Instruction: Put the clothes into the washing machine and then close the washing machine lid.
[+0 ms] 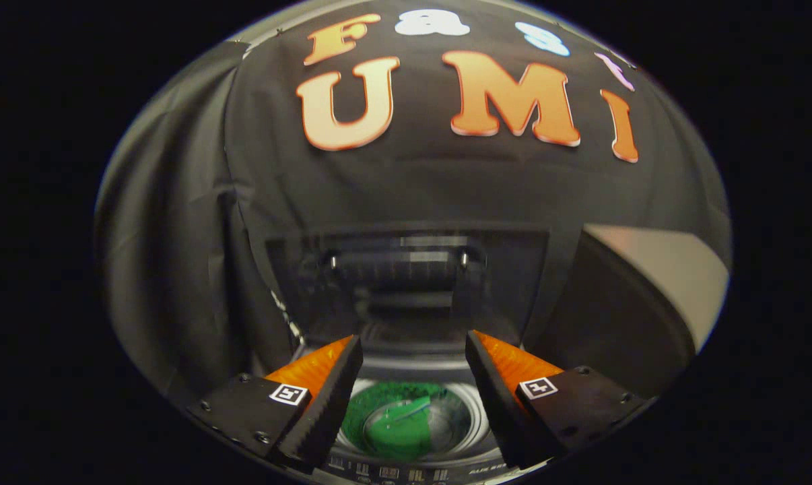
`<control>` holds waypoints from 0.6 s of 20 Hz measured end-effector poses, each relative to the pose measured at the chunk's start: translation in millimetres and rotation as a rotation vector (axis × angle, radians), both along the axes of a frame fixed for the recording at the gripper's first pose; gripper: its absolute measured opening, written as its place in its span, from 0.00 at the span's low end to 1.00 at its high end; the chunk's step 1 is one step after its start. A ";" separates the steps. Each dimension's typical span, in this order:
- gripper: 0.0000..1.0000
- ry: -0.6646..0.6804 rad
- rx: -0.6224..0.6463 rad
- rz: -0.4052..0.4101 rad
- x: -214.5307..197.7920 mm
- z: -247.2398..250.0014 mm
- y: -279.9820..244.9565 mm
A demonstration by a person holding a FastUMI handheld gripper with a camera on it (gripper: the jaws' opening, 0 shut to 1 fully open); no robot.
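Tongs (413, 353), square markers, screwed dark mounts

Dim booth, draped black cloth wall (177, 222) behind and beside.

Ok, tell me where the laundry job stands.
Done: a green garment lies inside the washing machine drum. In hand: nothing; the gripper is open over the drum opening, fingers apart and holding nothing. Left: the lid stands raised behind the drum and needs closing.

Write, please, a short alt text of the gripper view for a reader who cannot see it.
The open gripper hangs over a top-loading washing machine, its fingers apart and holding nothing. Between them, a green garment lies down in the drum. The lid stands raised beyond the fingers, before the booth's black cloth.
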State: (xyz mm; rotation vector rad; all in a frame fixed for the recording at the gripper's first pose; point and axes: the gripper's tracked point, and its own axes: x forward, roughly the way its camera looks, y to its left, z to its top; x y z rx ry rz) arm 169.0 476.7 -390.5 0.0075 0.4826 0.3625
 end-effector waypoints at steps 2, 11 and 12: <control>0.98 -0.066 0.039 -0.005 17.3 29.2 6.9; 0.98 -0.141 0.053 -0.025 107.7 69.7 13.5; 0.98 -0.126 0.040 -0.030 118.1 63.8 12.2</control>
